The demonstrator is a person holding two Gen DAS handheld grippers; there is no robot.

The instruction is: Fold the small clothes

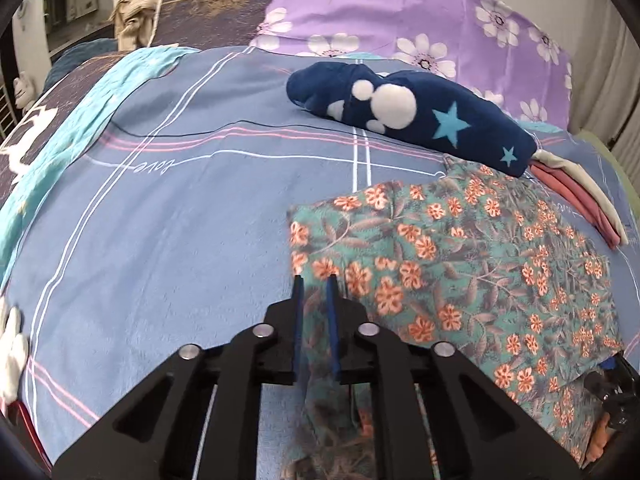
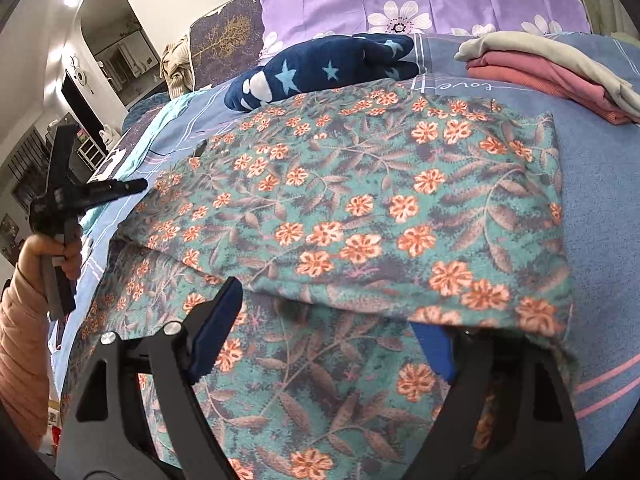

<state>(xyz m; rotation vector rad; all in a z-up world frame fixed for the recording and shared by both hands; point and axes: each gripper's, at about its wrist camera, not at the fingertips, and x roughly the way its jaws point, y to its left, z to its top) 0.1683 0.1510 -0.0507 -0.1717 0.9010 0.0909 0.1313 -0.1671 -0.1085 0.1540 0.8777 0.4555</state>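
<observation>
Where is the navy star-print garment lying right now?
The navy star-print garment lies bunched at the far side of the bed, just before the purple floral pillow, beyond the floral garment.

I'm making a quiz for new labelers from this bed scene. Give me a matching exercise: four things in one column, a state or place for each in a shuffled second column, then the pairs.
Things:
1. floral garment
2. navy star garment
3. pink and beige stack
4. right claw

States:
A. folded pile at the far right of the bed
B. open, edge of the cloth draped over one finger
C. bunched up near the purple flowered bedding
D. spread in the middle, partly folded over

Pairs: 1-D, 2-C, 3-A, 4-B
</observation>
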